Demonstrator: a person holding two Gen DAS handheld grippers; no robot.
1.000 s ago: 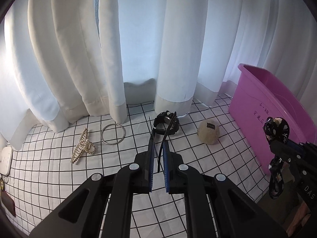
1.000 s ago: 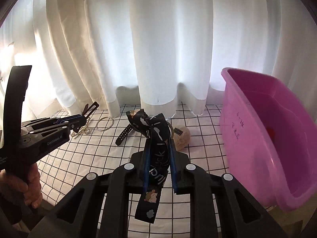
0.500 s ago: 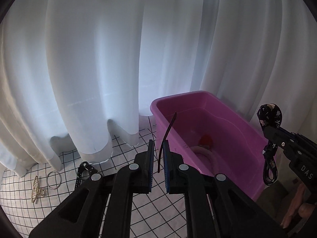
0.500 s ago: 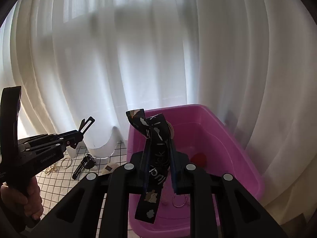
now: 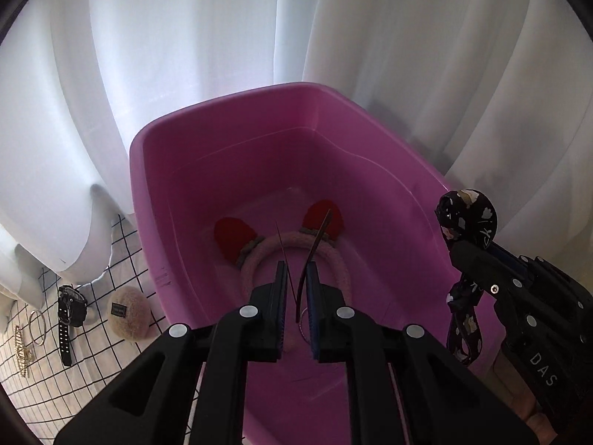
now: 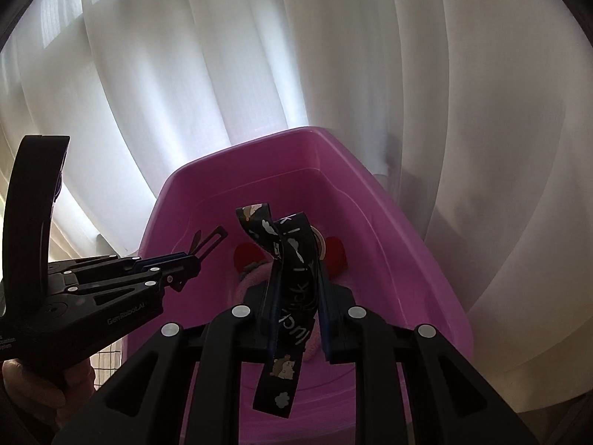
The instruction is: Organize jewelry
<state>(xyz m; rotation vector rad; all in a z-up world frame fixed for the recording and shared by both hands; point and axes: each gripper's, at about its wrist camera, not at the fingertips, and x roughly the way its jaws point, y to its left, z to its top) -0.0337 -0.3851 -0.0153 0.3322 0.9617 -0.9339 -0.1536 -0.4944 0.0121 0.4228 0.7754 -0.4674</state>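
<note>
My left gripper (image 5: 296, 270) is shut on a thin dark hair clip (image 5: 314, 256) and holds it over the pink tub (image 5: 148, 200). My right gripper (image 6: 294, 278) is shut on a black printed ribbon (image 6: 296, 296) and hangs over the same tub (image 6: 418, 259); its ribbon also shows in the left wrist view (image 5: 467, 215). A fluffy pink headband with red ears (image 5: 233, 237) lies in the tub. The left gripper (image 6: 192, 259) shows at the left of the right wrist view.
On the checked cloth (image 5: 96, 352) left of the tub lie a black watch (image 5: 68, 315), a beige fluffy hair tie (image 5: 128, 315), a silver bangle (image 5: 37, 326) and a gold claw clip (image 5: 22, 348). White curtains (image 5: 222, 37) hang close behind.
Both grippers have swung right from over the cloth to above the tub, carrying the clip and the ribbon. The tub's inside and the headband have come into view.
</note>
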